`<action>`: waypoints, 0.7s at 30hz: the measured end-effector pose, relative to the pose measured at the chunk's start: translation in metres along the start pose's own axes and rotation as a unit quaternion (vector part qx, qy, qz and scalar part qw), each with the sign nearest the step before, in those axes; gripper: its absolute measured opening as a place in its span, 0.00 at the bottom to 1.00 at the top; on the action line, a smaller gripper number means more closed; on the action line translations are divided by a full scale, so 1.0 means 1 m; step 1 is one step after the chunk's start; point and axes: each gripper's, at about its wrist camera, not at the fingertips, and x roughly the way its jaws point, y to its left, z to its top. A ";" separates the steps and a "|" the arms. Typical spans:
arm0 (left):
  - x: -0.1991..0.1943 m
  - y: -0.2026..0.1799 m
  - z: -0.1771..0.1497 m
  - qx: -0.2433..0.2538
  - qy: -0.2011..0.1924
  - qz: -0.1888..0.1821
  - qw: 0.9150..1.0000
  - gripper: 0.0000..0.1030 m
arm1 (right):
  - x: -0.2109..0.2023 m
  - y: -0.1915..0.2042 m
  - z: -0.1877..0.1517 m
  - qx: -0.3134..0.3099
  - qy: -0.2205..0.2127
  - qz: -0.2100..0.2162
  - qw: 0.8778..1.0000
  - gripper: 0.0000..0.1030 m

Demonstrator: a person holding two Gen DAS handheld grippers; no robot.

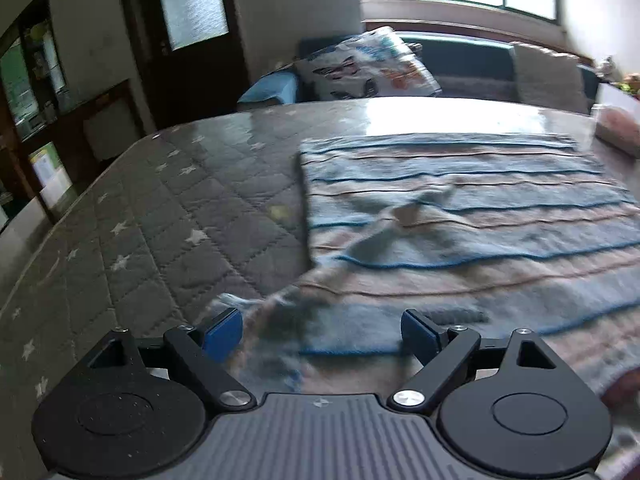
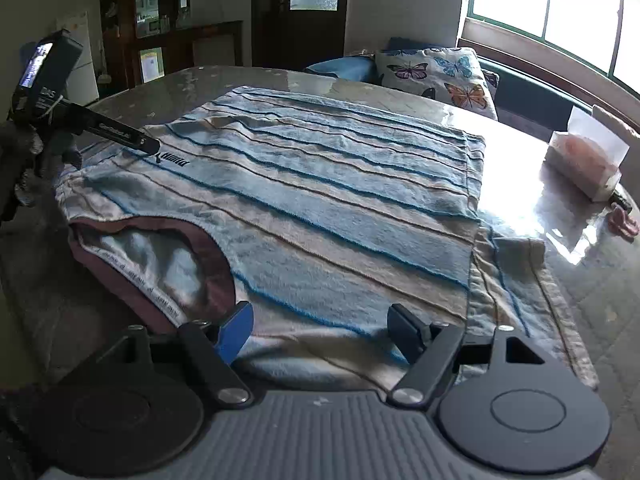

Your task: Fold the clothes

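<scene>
Striped in pale blue, beige and thin dark-blue lines, a fleecy short-sleeved shirt [image 2: 320, 208] lies spread flat on the grey quilted, star-patterned tabletop [image 1: 160, 208], which has a glossy clear cover. Its maroon-edged neckline [image 2: 160, 264] is at the near left of the right wrist view, with a black printed logo [image 2: 174, 159] beyond it, and one sleeve [image 2: 520, 292] is laid out to the near right.

The right hand-held gripper [image 2: 322, 332] hovers over the shirt's near edge with its jaws spread wide and nothing between them. The left hand-held gripper [image 1: 322, 330] is likewise wide open and empty, above blurred fabric at the near left part of the shirt; it shows again at the left of the right wrist view, its tip close to the logo.

On the far right of the tabletop sits a white box of pinkish contents [image 2: 584, 160], with a small pink object [image 2: 622, 220] just beside it. Beyond the far edge, a butterfly-print cushion [image 2: 436, 72] rests on a blue sofa [image 1: 472, 64] below a bright window [image 2: 560, 12].
</scene>
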 end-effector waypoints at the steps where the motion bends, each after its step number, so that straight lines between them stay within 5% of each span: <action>1: -0.006 -0.005 -0.003 0.008 -0.005 -0.007 1.000 0.86 | -0.002 0.001 -0.001 -0.004 -0.001 -0.001 1.000 0.74; 6: -0.038 -0.027 -0.031 0.049 -0.014 -0.039 0.998 0.87 | -0.004 0.008 -0.003 -0.013 -0.003 0.002 1.000 0.77; 15: -0.075 -0.038 -0.076 0.101 -0.044 -0.022 0.994 0.88 | -0.012 0.022 -0.006 -0.039 -0.017 -0.003 0.999 0.80; 21: -0.081 -0.036 -0.077 0.110 -0.047 -0.016 0.993 0.88 | -0.009 0.029 -0.012 -0.048 -0.004 -0.004 0.999 0.80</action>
